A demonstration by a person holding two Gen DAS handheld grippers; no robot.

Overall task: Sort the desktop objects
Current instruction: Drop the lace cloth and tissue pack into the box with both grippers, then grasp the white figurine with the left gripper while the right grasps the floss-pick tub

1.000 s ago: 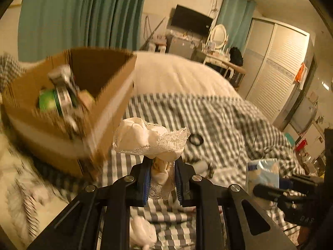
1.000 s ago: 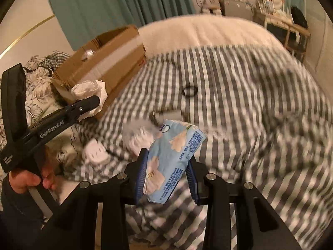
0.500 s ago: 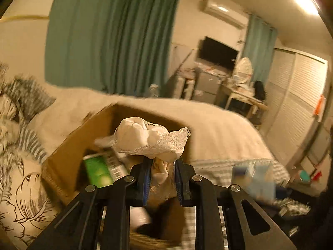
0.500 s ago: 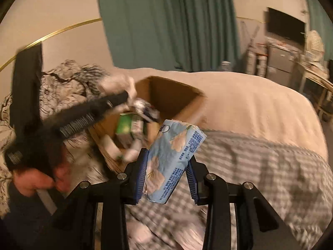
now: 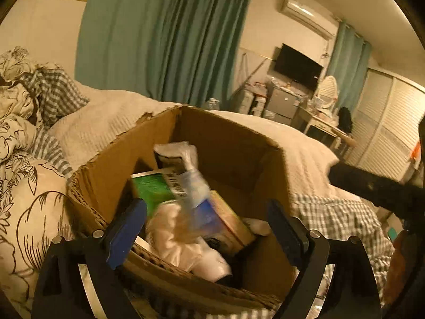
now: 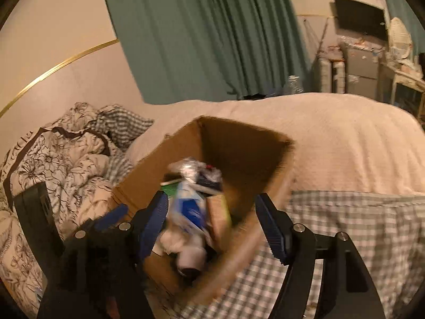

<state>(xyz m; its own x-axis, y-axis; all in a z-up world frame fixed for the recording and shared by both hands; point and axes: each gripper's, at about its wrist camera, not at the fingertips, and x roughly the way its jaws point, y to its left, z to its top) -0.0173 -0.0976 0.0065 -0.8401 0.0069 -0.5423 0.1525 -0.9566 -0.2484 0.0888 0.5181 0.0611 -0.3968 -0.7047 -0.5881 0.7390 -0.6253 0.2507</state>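
Note:
An open cardboard box [image 5: 233, 143] [image 6: 247, 148] sits on the bed and holds several items. My left gripper [image 5: 205, 224] is open and empty just over the box's near rim. A white crumpled cloth [image 5: 186, 242] lies in the box below it. My right gripper [image 6: 212, 218] is open and empty above the box. The blue tissue pack [image 6: 190, 210] [image 5: 204, 210] lies blurred among the contents, beside a green packet [image 5: 152, 188]. The left gripper's blue pads [image 6: 111, 216] show at the left of the right wrist view.
The box rests between a floral duvet [image 5: 24, 186] on the left and a checked blanket [image 6: 358, 226] on the right. A cream bedspread [image 6: 332, 138] lies behind it. Green curtains [image 5: 159, 40], a TV and a desk stand at the back.
Both grippers have opened over the box. The white cloth and the blue tissue pack have left the jaws and now lie inside the box.

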